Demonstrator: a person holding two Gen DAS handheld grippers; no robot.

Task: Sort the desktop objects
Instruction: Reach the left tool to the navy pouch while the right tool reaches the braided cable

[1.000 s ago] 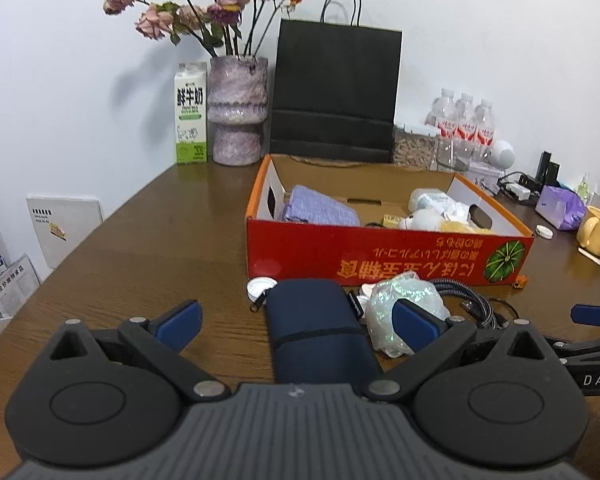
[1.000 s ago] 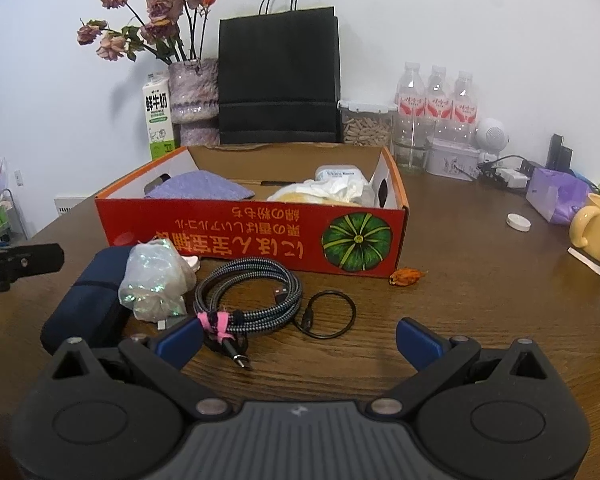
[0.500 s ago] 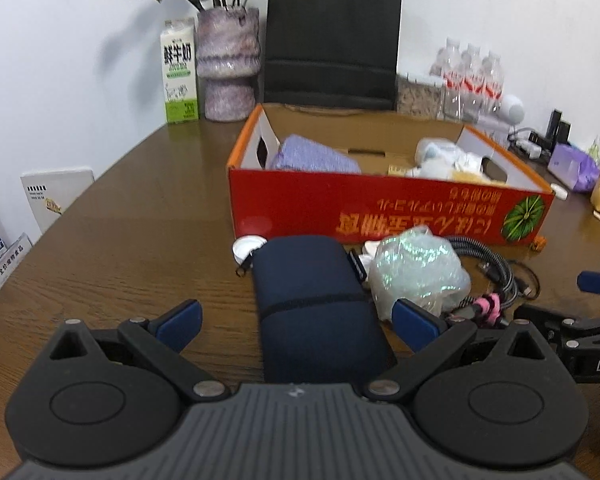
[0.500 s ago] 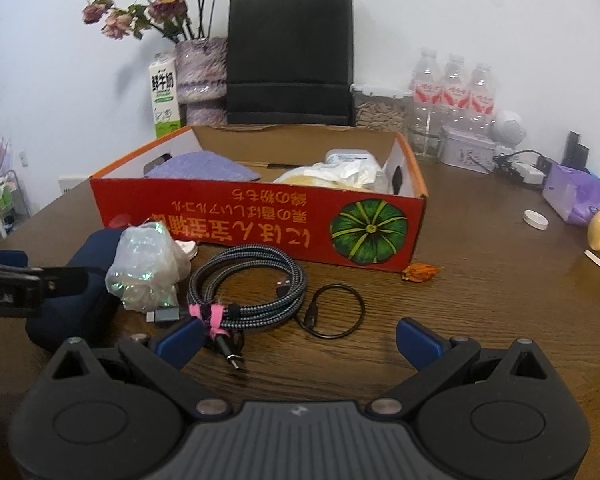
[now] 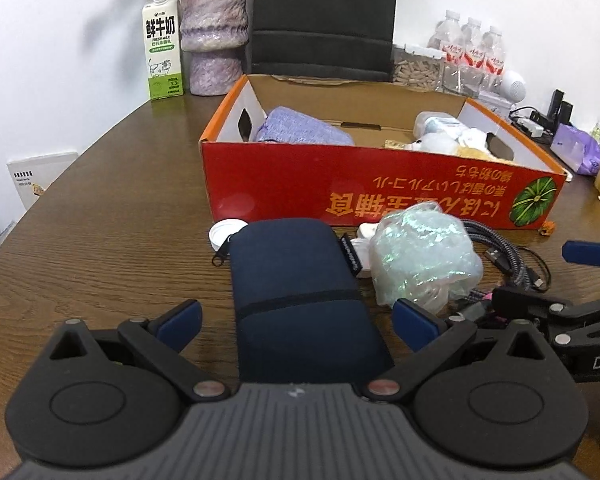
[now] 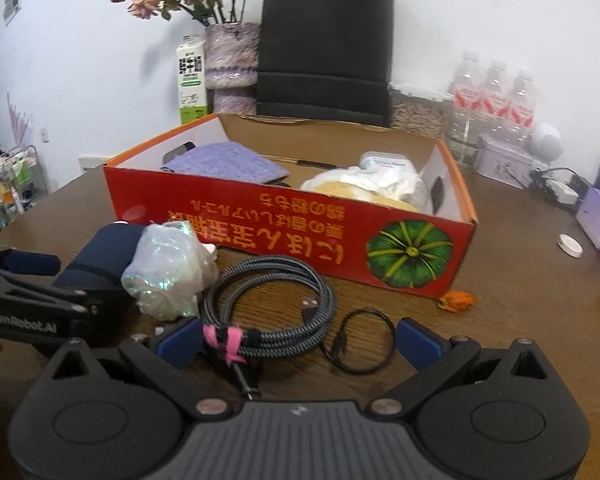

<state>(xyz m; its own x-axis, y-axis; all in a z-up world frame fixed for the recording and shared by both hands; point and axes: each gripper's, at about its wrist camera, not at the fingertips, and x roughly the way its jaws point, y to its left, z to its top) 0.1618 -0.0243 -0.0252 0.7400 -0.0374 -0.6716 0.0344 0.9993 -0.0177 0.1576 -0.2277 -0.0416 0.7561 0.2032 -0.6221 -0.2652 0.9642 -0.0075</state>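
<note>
Left wrist cam: the left gripper is spread wide, holding nothing, and the navy pouch lies dead ahead between its fingers, long axis running straight away toward the red box. The crinkly plastic bag is touching the pouch's right side, so that side's tight; left side is bare table.

Right wrist cam: the right gripper is also wide open and empty, with the braided cable coil right in front, so the left one's clearly closer to the pouch.

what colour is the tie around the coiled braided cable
Pink tie, clearest in the right wrist view.
</note>
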